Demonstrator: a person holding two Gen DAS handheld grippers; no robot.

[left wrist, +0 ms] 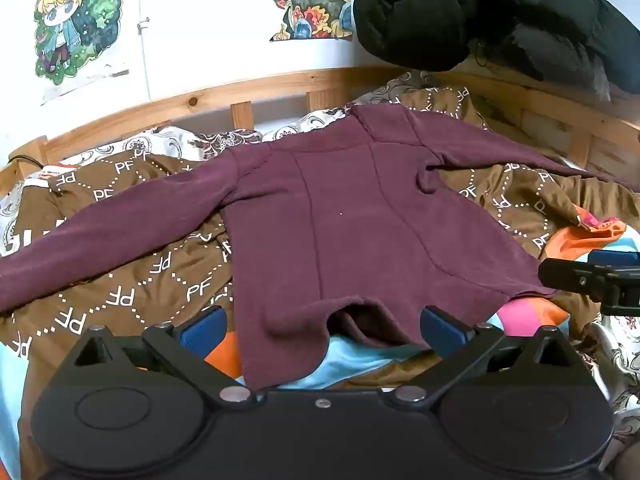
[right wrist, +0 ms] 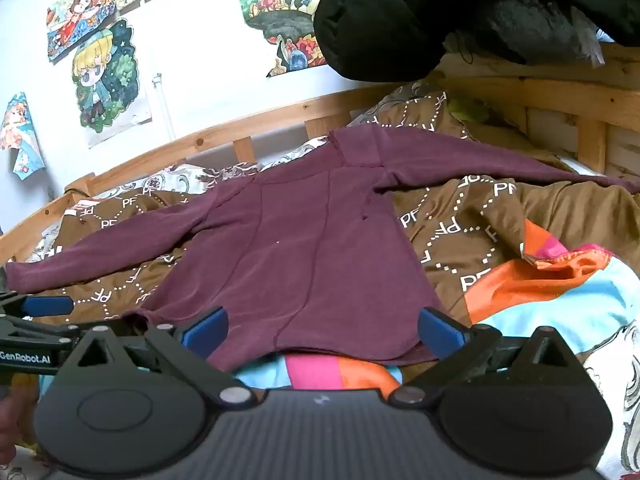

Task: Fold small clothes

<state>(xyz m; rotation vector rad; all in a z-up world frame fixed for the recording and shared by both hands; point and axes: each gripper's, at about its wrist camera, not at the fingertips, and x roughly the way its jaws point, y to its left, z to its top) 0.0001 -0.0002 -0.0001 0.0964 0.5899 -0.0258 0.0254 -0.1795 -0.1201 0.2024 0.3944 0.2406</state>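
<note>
A maroon long-sleeved top (left wrist: pixel 344 216) lies flat on the bed, back up, both sleeves spread out sideways, hem nearest me. It also shows in the right wrist view (right wrist: pixel 296 248). My left gripper (left wrist: pixel 323 328) is open, its blue fingertips (left wrist: pixel 204 330) on either side of the hem's left part, which is rumpled between them. My right gripper (right wrist: pixel 322 330) is open, straddling the hem's right part. The right gripper's side shows at the right edge of the left wrist view (left wrist: pixel 592 276); the left gripper shows at the left edge of the right wrist view (right wrist: pixel 36 320).
The top rests on a brown "PF" patterned quilt (left wrist: pixel 132 280) with orange, pink and blue patches (right wrist: pixel 560 292). A wooden bed rail (left wrist: pixel 240 92) runs behind it. A black padded jacket (left wrist: pixel 480 12) hangs over the right corner. Posters hang on the white wall (left wrist: pixel 68 20).
</note>
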